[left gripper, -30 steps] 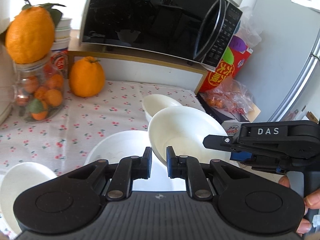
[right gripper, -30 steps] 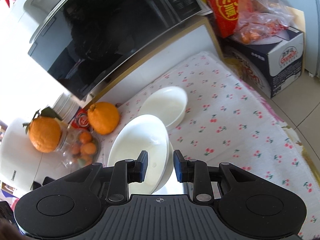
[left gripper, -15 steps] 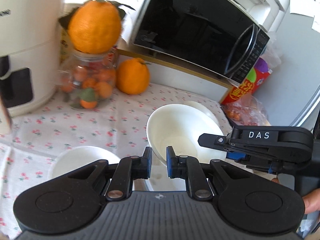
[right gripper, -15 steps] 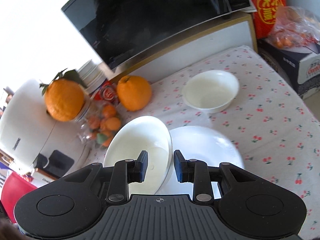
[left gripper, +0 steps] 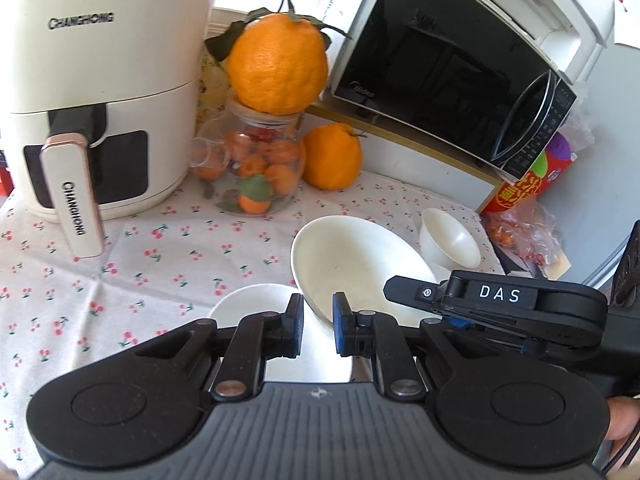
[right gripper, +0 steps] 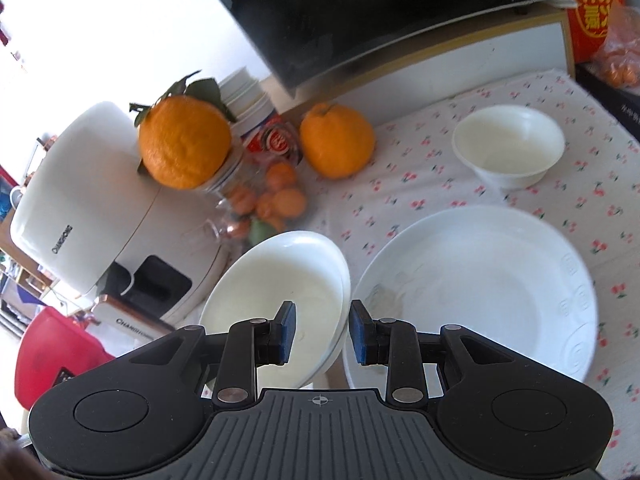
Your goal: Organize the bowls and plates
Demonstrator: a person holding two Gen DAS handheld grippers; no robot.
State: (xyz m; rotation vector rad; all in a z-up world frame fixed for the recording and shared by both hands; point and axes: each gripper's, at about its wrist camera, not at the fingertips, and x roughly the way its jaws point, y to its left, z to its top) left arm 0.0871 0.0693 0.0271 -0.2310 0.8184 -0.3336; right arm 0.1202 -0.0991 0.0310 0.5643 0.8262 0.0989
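Observation:
Both grippers hold one white bowl (left gripper: 340,264) by its rim, tilted, above the cherry-print cloth. My left gripper (left gripper: 316,322) is shut on its near rim. My right gripper (right gripper: 320,332) is shut on the same bowl (right gripper: 276,292); its body shows at the right of the left wrist view (left gripper: 496,304). Below the held bowl, a second white bowl (left gripper: 248,304) sits on the cloth. A large white plate (right gripper: 476,292) lies right of the held bowl. A small white bowl (right gripper: 508,144) stands further back, also in the left wrist view (left gripper: 450,238).
A white air fryer (left gripper: 96,92) stands at the left. A glass jar of small oranges (left gripper: 256,172) carries a big orange (left gripper: 276,64) on top, and another orange (left gripper: 332,156) sits beside it. A black microwave (left gripper: 448,84) is behind, red packaging (left gripper: 528,184) at the right.
Both grippers have carried the held bowl leftward, from above the large plate towards the second bowl near the air fryer. Both grips are unchanged.

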